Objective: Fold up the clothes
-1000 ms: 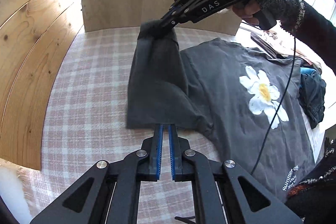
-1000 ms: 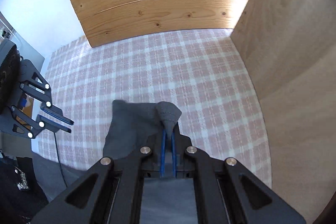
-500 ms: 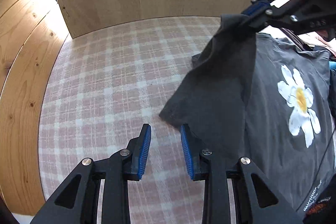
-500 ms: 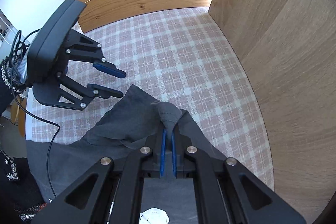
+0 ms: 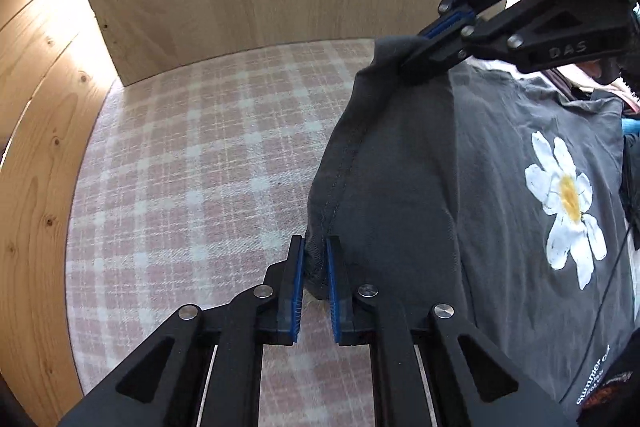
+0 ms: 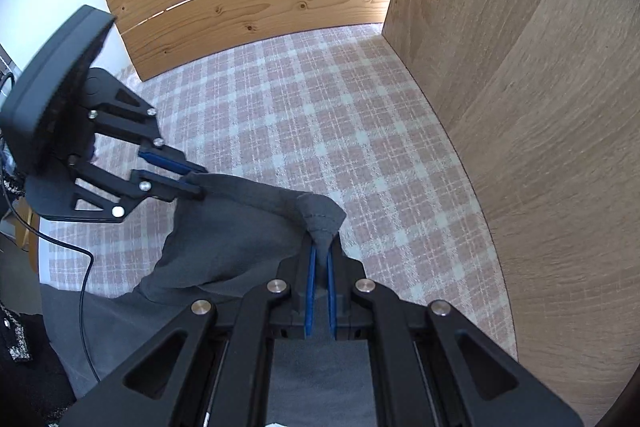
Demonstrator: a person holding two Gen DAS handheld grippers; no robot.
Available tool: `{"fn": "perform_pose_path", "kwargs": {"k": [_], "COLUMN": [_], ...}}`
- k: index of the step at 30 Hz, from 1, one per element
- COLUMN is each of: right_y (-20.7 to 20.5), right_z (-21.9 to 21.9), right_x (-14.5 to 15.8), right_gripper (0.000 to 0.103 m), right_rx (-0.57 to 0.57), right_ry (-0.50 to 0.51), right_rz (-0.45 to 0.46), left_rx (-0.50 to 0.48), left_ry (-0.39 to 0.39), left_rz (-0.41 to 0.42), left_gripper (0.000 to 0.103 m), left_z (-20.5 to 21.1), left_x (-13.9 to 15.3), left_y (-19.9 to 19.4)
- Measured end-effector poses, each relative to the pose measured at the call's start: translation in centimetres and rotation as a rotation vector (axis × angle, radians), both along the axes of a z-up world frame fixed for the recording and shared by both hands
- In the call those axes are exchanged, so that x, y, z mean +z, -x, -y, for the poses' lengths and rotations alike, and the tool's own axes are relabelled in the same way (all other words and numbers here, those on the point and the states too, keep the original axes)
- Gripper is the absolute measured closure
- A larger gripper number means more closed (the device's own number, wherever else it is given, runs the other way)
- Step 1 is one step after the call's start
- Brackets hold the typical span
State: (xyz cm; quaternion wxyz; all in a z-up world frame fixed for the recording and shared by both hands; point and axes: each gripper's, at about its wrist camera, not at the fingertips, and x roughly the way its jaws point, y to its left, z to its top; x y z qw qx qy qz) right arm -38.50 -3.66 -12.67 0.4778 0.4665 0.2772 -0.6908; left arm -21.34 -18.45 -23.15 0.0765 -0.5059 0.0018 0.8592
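One dark grey T-shirt (image 5: pixel 520 155) with a white flower lies on the pink checked bed cover (image 5: pixel 192 163), near the corner where the wood boards meet. The right gripper (image 6: pixel 320 267) is pinched tight on one sleeve end, and the left gripper (image 5: pixel 315 267) has its two blue pads around the sleeve's hem, not quite squeezed yet. I think the left should close firmly first, then both of the two grippers should carry the sleeve flat across the shirt.
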Motion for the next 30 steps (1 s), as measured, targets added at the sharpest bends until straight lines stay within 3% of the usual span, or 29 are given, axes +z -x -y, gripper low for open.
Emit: {"fn": "perform_pose_path", "kwargs": {"k": [7, 10, 18, 21, 26, 30], "right_y": [0.0, -1.5, -3.4, -3.3, -3.6, -3.2], "right_z": [2.2, 1.5, -7.2, -10.7, -13.8, -15.1], "right_x": [1.1, 2.3, 2.4, 0.5, -4.9, -4.2], "right_gripper": [0.098, 0.098, 0.098, 0.098, 0.096, 0.091], "right_rx": [0.021, 0.071, -0.003, -0.06, -0.081, -0.093], "right_ry": [0.109, 0.127, 0.064, 0.025, -0.188, -0.161], "right_rz": [-0.006, -0.055, -0.163, -0.101, -0.032, -0.01], "left_rx": [-0.013, -0.074, -0.281, -0.346, -0.378, -0.433], "left_ry": [-0.058, -0.069, -0.125, -0.119, -0.05, 0.01], "left_rz": [-0.117, -0.133, -0.078, -0.02, 0.008, -0.02], "left_gripper": [0.093, 0.093, 0.099, 0.099, 0.099, 0.092], "left_z": [-1.3, -3.7, -11.9, -14.5, -16.0, -17.7], "left_x": [6.6, 7.4, 5.3, 3.8, 2.2, 2.2], "left_y": [-5.1, -5.5, -6.2, -6.8, -7.2, -6.5]}}
